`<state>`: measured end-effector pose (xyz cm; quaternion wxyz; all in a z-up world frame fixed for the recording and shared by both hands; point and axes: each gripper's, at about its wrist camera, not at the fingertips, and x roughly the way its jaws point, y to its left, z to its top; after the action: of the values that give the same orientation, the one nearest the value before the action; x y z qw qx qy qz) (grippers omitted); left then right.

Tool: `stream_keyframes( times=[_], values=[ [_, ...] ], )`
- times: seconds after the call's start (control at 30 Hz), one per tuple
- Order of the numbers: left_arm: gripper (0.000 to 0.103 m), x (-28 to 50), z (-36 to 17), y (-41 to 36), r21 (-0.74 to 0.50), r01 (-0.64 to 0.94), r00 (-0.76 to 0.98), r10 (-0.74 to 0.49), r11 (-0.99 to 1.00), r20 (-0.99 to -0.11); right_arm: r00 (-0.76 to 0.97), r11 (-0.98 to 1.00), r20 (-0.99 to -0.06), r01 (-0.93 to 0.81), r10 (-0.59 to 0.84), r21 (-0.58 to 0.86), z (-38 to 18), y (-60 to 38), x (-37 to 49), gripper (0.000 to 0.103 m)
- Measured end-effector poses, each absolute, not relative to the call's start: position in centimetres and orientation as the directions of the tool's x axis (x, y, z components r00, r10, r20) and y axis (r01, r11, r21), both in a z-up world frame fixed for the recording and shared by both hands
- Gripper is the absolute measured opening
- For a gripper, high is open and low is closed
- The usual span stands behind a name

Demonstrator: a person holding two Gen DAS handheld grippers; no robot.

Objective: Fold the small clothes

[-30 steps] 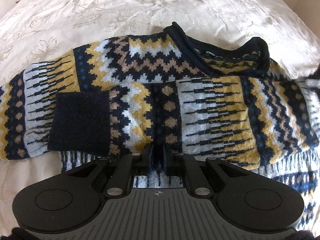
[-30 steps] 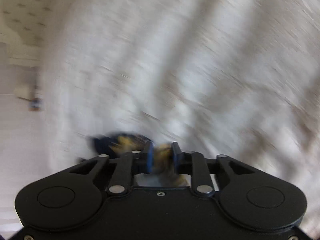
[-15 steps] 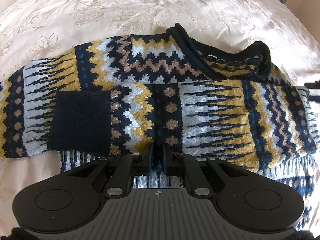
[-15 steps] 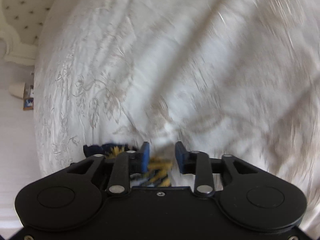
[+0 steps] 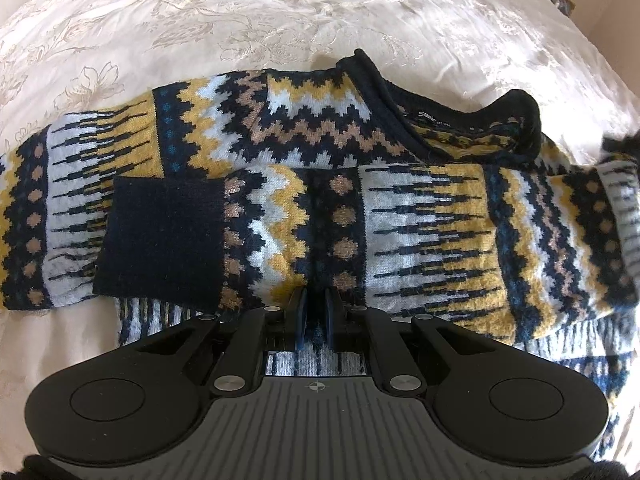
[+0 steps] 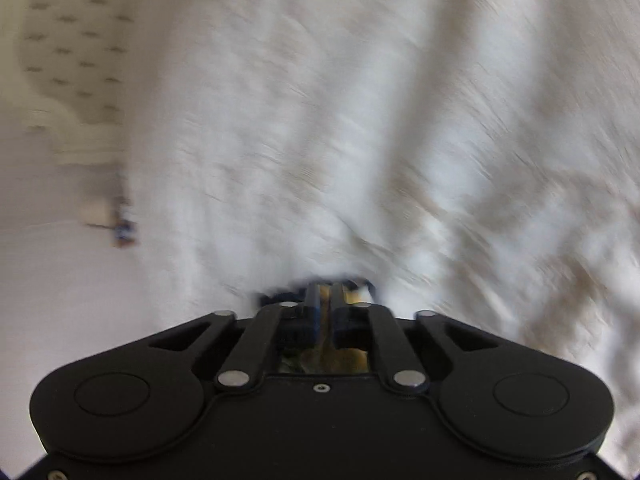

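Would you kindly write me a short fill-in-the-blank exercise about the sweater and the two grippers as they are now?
1. The sweater lies on a cream ____.
2. The sleeve across its front ends in a plain ____ cuff.
3. The left gripper is ____ on the sweater.
4. The right-wrist view is too ____ to show fabric detail at the right gripper.

Missing words: bedspread; navy; shut; blurred

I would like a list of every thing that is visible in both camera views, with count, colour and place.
sweater: one, navy, yellow, white and tan pattern, flat on the bed, a sleeve folded across its front.
bedspread: one, cream with flower embroidery, under the sweater.
headboard: one, pale and tufted, blurred, far left in right wrist view.
left gripper: one, black, jaws shut on the sweater's near edge.
right gripper: one, black, jaws nearly together with patterned fabric between them.
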<state>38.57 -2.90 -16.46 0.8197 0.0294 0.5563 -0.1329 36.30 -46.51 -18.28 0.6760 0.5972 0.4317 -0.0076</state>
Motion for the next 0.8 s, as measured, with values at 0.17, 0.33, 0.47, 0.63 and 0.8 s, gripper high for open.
stream_keyframes(
  times=[0.17, 0.33, 0.47, 0.63, 0.8],
  values=[
    [0.01, 38.6, -16.5, -2.9, -0.102, 0.249, 0.344, -0.187, 0.963, -0.92, 0.65, 0.454, -0.688, 0.531, 0.323, 0.716, -15.7, -48.2, 36.1, 0.018],
    [0.01, 38.6, -16.4, -2.8, -0.107, 0.24, 0.347, -0.188, 0.965, -0.919, 0.531, 0.727, -0.799, 0.425, 0.282, 0.539, -13.8, -45.4, 36.8, 0.019],
    [0.01, 38.4, -16.4, -2.9, -0.102, 0.241, 0.356, -0.186, 0.965, -0.916, 0.456, 0.858, -0.83, 0.23, 0.321, 0.459, -13.2, -40.5, 36.4, 0.019],
    [0.01, 38.4, -16.2, -2.6, -0.105, 0.261, 0.353, -0.196, 0.96, -0.915, 0.36, 0.937, -0.911, 0.202, 0.201, 0.286, -16.9, -37.5, 36.2, 0.02],
    [0.01, 38.4, -16.0, -2.0, -0.122, 0.276, 0.353, -0.219, 0.953, -0.91, 0.394, 0.925, -0.907, 0.266, 0.151, 0.27, -17.2, -37.8, 34.8, 0.031]
  ],
)
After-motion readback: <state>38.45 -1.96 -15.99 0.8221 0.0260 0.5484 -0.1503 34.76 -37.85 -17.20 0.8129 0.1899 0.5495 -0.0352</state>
